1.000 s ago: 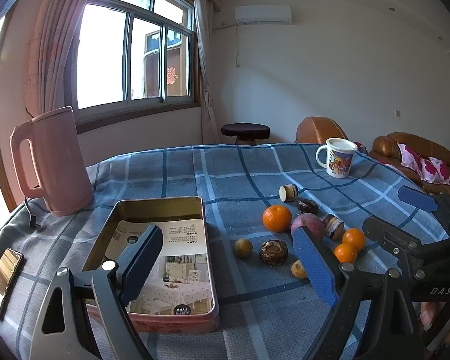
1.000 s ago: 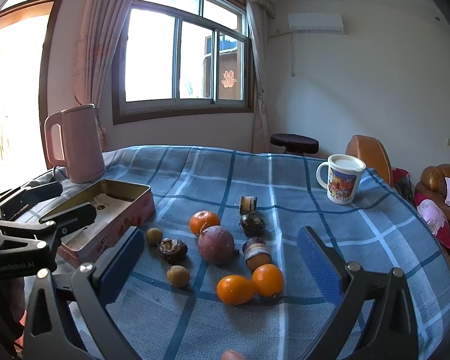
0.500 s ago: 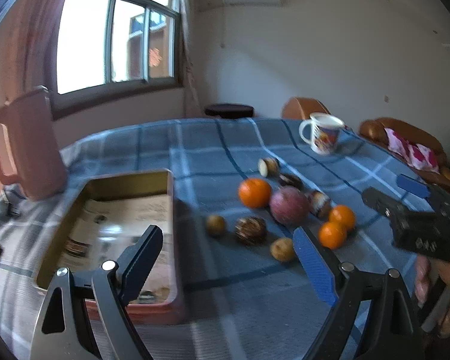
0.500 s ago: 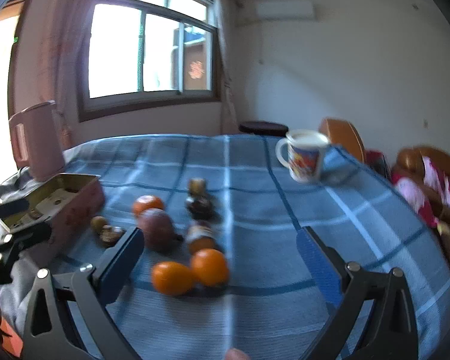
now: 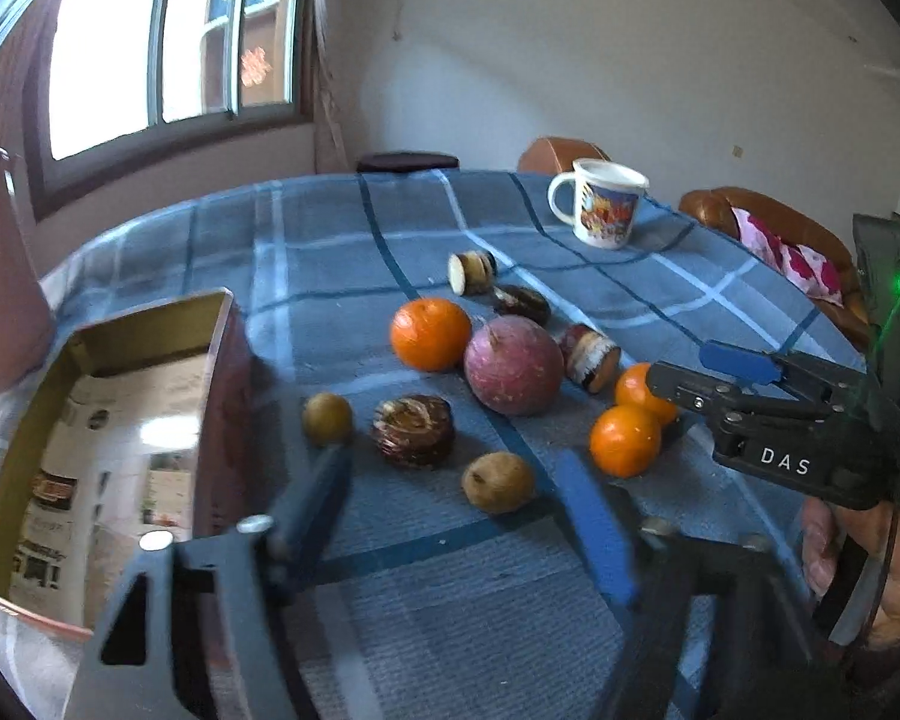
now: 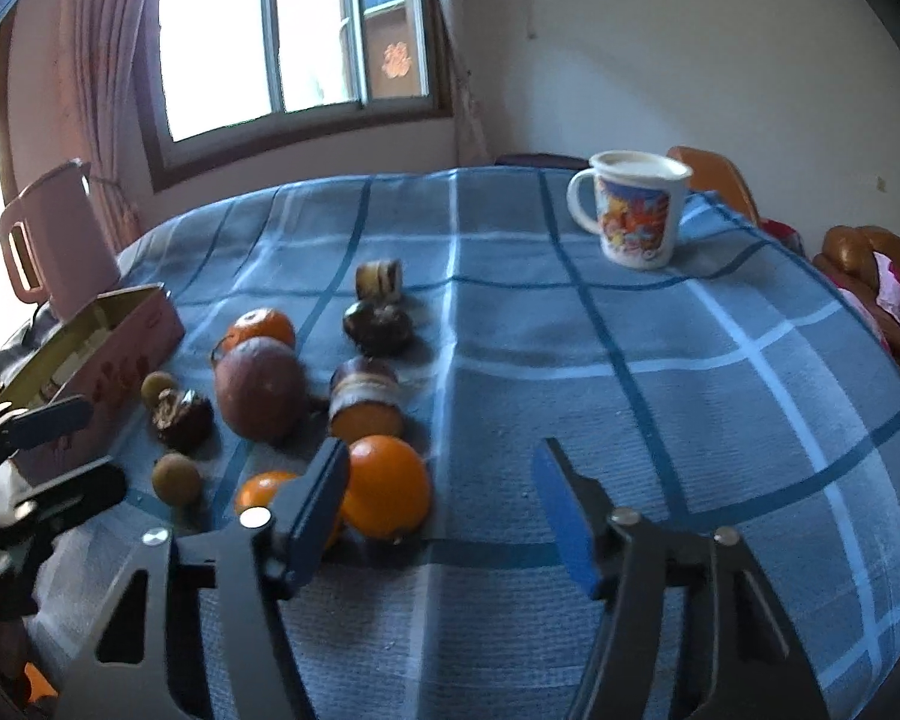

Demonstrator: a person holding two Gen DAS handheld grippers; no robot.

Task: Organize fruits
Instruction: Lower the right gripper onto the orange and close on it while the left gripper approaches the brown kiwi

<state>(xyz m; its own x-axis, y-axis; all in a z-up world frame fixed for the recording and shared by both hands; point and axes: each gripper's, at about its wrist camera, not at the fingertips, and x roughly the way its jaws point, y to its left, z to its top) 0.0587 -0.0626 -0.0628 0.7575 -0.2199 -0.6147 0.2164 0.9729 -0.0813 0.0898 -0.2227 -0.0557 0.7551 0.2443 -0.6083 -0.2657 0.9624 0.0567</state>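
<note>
— Where's the fruit, then?

— All loose on the blue checked tablecloth [image 6: 660,372], bunched toward the left; a big purple-red fruit [image 5: 513,365] in the middle, an orange [image 5: 430,333] touching it on the far side, 2 more oranges [image 5: 625,439] near the front, 2 small brownish fruits [image 5: 498,482], and some dark cut pieces [image 5: 414,430] scattered among them; none of it is in the open tin [image 5: 120,438] on the left yet, so I'd judge the sorting hasn't begun.

— And the 2 grippers?

— Both are about half open with the jaws closing, and nothing between them; the left gripper [image 5: 456,516] hangs over the cloth just short of the nearer small brown fruit; the right gripper [image 6: 444,510] has its left finger just in front of the nearest orange [image 6: 384,486], but the gap itself is over bare cloth.

— What could go wrong?

— Plenty, I'd say; the fruit is round and packed tight, so a finger coming down beside 1 piece could nudge its neighbour and set it rolling across the cloth; the right one is lined up beside its orange rather than around it, so closing there would grab nothing or knock it away; the 2 grippers are also near each other over the same cluster and might collide; the mug [image 6: 636,210] at the far side is well apart, so I wouldn't worry about that.
</note>
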